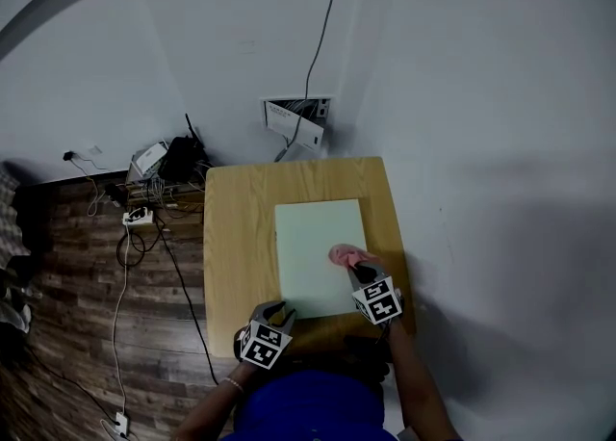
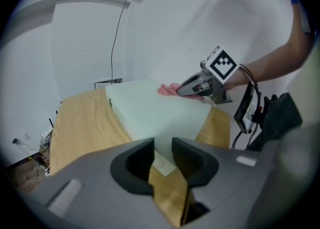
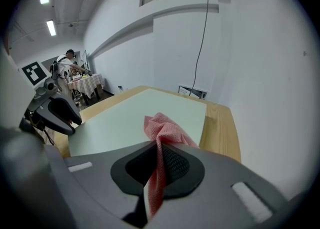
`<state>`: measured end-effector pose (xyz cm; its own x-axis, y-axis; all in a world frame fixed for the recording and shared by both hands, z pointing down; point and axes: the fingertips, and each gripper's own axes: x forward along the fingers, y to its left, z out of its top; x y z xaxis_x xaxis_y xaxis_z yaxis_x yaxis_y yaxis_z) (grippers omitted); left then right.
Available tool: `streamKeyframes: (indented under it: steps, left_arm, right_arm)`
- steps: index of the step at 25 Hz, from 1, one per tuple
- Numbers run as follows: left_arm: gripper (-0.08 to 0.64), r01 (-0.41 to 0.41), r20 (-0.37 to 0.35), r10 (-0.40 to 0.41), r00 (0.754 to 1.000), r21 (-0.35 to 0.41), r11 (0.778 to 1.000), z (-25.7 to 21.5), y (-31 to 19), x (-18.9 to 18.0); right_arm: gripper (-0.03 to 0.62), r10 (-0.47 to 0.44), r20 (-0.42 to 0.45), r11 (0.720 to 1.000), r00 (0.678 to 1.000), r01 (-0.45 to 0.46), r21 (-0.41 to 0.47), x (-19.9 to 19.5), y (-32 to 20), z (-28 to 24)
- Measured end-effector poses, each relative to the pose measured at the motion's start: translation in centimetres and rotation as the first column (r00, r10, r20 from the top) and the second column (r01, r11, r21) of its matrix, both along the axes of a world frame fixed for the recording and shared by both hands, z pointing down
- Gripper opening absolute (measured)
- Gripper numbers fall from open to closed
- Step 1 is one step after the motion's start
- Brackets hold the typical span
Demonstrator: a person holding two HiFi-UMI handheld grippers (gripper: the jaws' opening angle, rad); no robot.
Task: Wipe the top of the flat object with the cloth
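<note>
Dark wood-plank floor (image 1: 67, 275) fills the left of the head view, with a tangle of cables (image 1: 138, 217) lying at the foot of the white wall (image 1: 481, 92). Right of it stands the light wooden counter (image 1: 236, 237), set against that wall.

At the counter's near left, my left tongs (image 1: 279, 312) slant down toward the near left corner of the flat object (image 1: 318, 246), a pale green board lying flat on the right part of the counter. In the left gripper view I read these tongs as open: the ribbed pads (image 2: 137, 160) stand apart, the board's corner shows in the gap between them, and neither pad presses on it.

Further right, the cloth (image 1: 344, 255), pink and bunched, lies against the board's top close to its right edge, toward the near end. My right tongs (image 1: 361, 268) are closed on it. In the right gripper view the pads meet on a fold of the mesh fabric, which hangs down between them. The rest of the cloth bunches up ahead of the tips over the green surface. These tongs also slant downward.

At the far right, a bare strip of counter shows between the board's right edge and the wall.
</note>
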<state>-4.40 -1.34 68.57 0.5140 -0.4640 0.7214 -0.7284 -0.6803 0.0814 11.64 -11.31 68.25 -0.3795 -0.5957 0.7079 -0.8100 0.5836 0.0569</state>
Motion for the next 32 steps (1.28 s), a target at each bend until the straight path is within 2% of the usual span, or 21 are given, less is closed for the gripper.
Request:
streamKeyframes:
  steps: [5, 9, 12, 18, 21, 28, 32]
  left_arm:
    - [0.114, -0.016, 0.013, 0.016, 1.0, -0.028, 0.999, 0.0, 0.1, 0.0]
    - [0.114, -0.02, 0.013, 0.021, 1.0, -0.035, 0.999, 0.0, 0.0, -0.1]
    - [0.114, -0.023, 0.007, 0.023, 1.0, -0.032, 0.999, -0.1, -0.1, -0.1]
    - [0.115, -0.025, 0.006, 0.025, 1.0, -0.037, 0.999, -0.1, -0.1, -0.1]
    - [0.115, -0.028, 0.009, 0.028, 1.0, -0.037, 0.999, -0.1, 0.0, 0.0]
    - [0.115, -0.044, 0.019, 0.044, 0.999, -0.035, 0.998, 0.1, -0.1, 0.0]
    - [0.115, -0.043, 0.016, 0.043, 0.999, -0.037, 0.998, 0.1, 0.0, 0.0]
  right_arm:
    - [0.015, -0.017, 0.097, 0.999, 0.995, 0.013, 0.041, -1.4, 0.6, -2.6]
    - [0.015, -0.114, 0.145, 0.993, 0.983, 0.106, 0.058, -4.5, 1.9, -5.0]
    - [0.015, -0.213, 0.155, 0.977, 0.965, 0.206, 0.057, -7.4, 3.4, -5.8]
    - [0.015, -0.389, 0.126, 0.92, 0.912, 0.392, 0.005, -12.3, 6.5, -4.6]
    - [0.015, -0.465, 0.068, 0.883, 0.883, 0.467, -0.031, -13.8, 7.3, -3.2]
    - [0.017, -0.562, -0.022, 0.823, 0.827, 0.557, -0.108, -15.8, 8.3, 0.0]
    - [0.017, -0.573, -0.007, 0.814, 0.82, 0.568, -0.119, -16.1, 8.6, 0.2]
